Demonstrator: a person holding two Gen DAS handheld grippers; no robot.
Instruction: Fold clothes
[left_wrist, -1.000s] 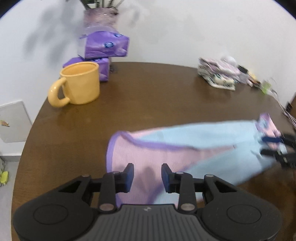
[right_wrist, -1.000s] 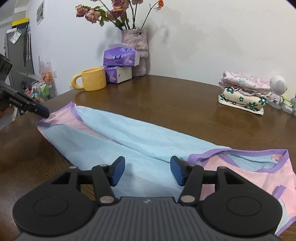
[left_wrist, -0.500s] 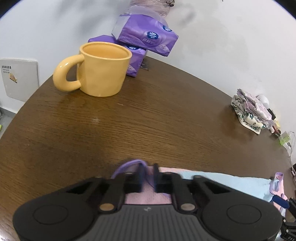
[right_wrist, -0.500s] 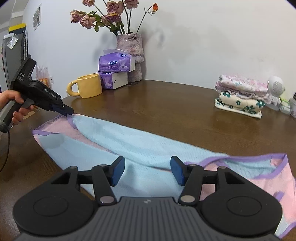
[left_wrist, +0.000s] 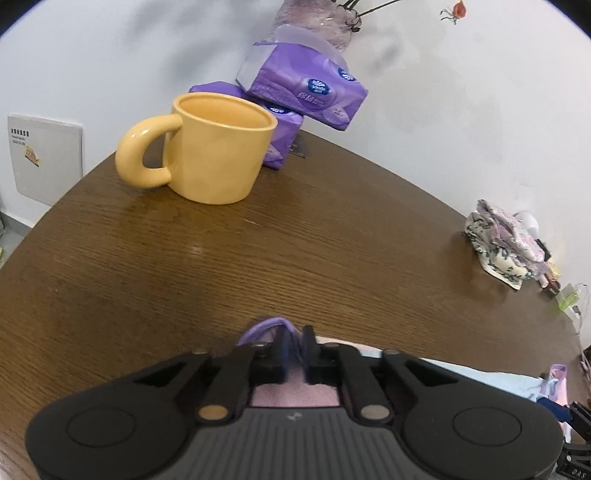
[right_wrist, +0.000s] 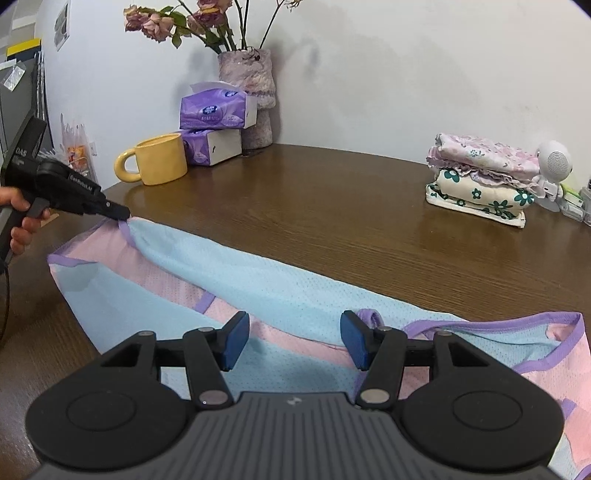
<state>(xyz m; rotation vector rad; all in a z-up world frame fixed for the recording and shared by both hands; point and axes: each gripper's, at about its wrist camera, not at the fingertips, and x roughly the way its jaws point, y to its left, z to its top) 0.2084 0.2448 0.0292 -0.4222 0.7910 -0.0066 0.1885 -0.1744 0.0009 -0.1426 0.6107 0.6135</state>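
Purple hem (left_wrist: 266, 325) in left tongs (left_wrist: 295, 345)

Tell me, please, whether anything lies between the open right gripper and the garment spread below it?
Nothing visible does. The right gripper hangs open directly over the pink and blue garment, with only bare cloth between its fingers. The left gripper is shut on the purple-trimmed corner; the mug stands well clear.

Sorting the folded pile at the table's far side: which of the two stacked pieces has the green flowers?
The bottom piece, cream with dark green flowers; the top piece is pale pink with a purple floral print.
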